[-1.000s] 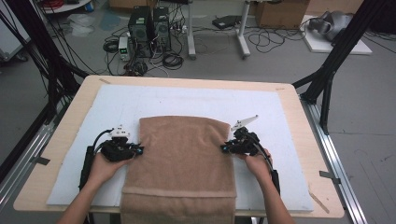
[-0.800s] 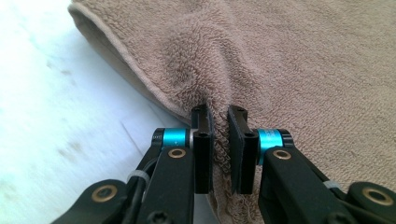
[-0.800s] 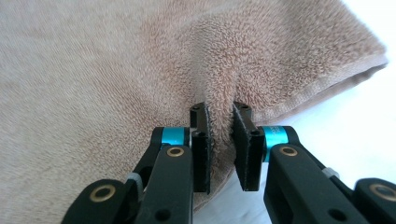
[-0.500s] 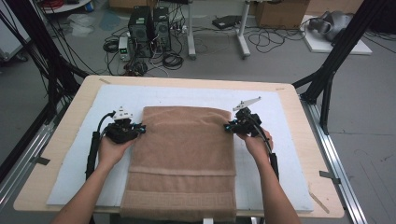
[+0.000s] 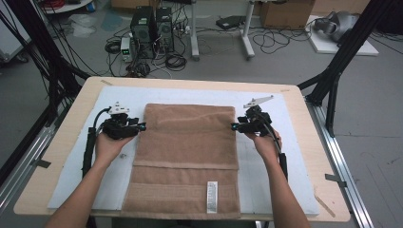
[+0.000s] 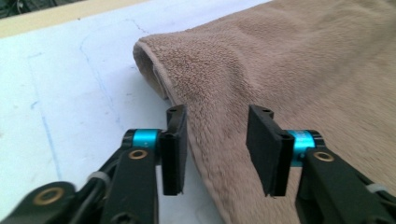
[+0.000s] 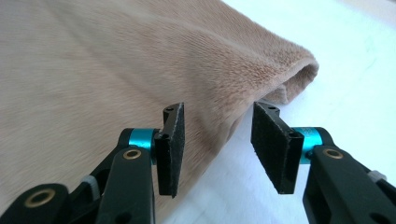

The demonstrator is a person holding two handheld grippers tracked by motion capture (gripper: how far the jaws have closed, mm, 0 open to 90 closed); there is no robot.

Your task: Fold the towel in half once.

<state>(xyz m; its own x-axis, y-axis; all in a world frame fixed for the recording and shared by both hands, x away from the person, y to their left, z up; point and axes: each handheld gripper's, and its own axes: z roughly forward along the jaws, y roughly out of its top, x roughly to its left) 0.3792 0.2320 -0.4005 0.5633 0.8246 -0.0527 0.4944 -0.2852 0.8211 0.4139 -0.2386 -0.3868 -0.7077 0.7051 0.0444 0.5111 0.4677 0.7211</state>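
Note:
A tan towel [image 5: 190, 147] lies flat on the white mat, its upper layer laid over the lower one with a fold step across the near third. My left gripper [image 5: 141, 126] is at the towel's left edge and my right gripper [image 5: 234, 126] at its right edge. Both jaws have just been opening. In the left gripper view the left gripper [image 6: 217, 149] stands open, the towel [image 6: 289, 70] edge lying loose between the pads. In the right gripper view the right gripper [image 7: 217, 149] is likewise open around the towel [image 7: 116, 70] edge, with neither pad pressing on it.
A white mat [image 5: 294, 156] covers most of the wooden table [image 5: 304, 99]. A small white label [image 5: 212, 196] sits on the towel's near part. Black frame legs [image 5: 332, 80] stand at the table's right, and cables and computer boxes lie on the floor beyond.
Both hands carried the towel's side edges away from the person, stretching the upper layer toward the far side. Both jaws then opened and released the edges.

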